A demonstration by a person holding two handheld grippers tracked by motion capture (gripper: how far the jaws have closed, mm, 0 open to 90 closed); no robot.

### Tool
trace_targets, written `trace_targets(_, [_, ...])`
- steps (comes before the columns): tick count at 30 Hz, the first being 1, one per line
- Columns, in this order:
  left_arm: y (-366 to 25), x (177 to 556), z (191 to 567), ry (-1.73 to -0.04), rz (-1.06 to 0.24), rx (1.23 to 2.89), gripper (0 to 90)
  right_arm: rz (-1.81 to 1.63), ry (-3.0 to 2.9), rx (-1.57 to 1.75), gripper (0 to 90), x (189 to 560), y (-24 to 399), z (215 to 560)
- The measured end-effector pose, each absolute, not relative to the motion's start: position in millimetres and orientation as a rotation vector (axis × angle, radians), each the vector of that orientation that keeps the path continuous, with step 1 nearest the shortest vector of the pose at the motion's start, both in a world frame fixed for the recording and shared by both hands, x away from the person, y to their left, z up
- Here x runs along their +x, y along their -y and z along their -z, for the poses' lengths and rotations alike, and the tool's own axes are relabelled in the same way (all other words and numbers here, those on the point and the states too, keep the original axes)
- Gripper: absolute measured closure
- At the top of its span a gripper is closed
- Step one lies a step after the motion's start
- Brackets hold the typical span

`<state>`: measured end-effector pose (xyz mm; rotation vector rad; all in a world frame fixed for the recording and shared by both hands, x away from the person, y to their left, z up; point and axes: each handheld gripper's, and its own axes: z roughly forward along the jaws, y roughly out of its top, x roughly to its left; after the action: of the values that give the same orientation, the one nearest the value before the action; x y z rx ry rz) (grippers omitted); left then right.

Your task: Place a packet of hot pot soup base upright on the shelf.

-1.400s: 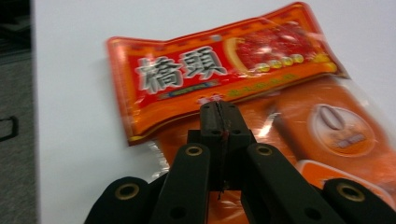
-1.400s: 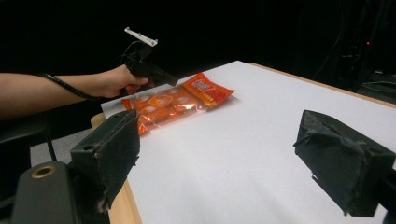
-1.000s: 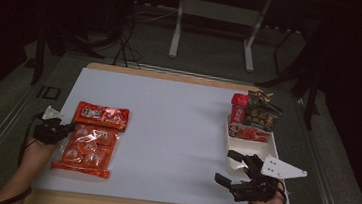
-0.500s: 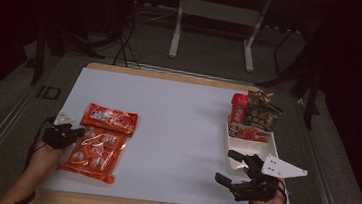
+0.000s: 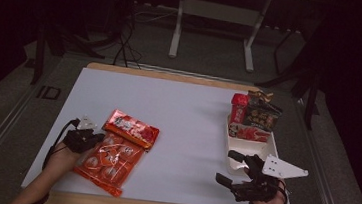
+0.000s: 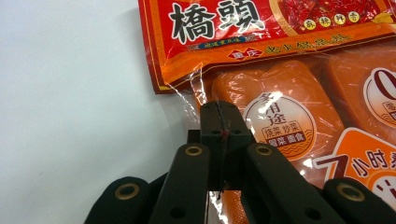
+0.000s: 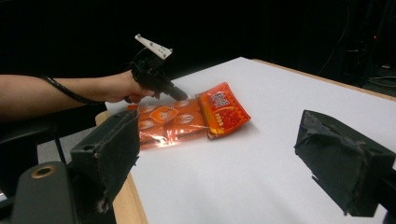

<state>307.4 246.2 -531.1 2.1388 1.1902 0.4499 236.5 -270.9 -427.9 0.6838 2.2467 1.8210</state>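
A large orange bag [image 5: 110,163] of sealed portions lies at the table's front left, and a smaller red-orange packet [image 5: 131,127] rests across its far end. My left gripper [image 5: 99,137] is at the bag's left edge, shut on the clear film there. In the left gripper view the jaws [image 6: 219,116] meet with the film of the bag [image 6: 299,116] pinched between them, just below the small packet [image 6: 261,28]. My right gripper [image 5: 225,166] stands open at the front right with nothing between its fingers [image 7: 107,149].
A white tray [image 5: 248,161] sits just beyond the right gripper. Its far end holds a red packet [image 5: 249,133], a red tin [image 5: 238,107] and a dark packet [image 5: 263,117]. Metal stand legs rise behind the table [image 5: 183,107].
The left gripper has dragged the orange bag to the right, with the small packet riding along on it. The right gripper has stayed where it was.
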Motion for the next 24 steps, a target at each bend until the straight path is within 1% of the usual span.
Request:
trace_targets(7, [-257,305,529,-1.19,-0.42,2.117,90.0,-1.815,-2.254,0.682,13.8,237,270,429])
trace_targets(8, [-260,302,528,-1.194,-0.438,2.121,90.0,-1.816,-2.255,0.682,13.9,237,270,429])
trace_targets(13, [-278,291,517,-1.168,-0.419,2.093,90.0,-1.821,-2.251,0.682,13.8,237,270,428])
trace_targets(18, [-288,277,516,-1.131,-0.348,2.148,90.0,-1.819,-2.248,0.678,13.8,236,270,427])
trace_targets(21, [-287,269,521,-1.13,-0.324,2.188,90.0,-1.82,-2.249,0.678,13.8,236,270,426])
trace_targets(24, [-286,266,527,-1.131,-0.304,2.195,90.0,-1.822,-2.25,0.677,13.8,236,269,426])
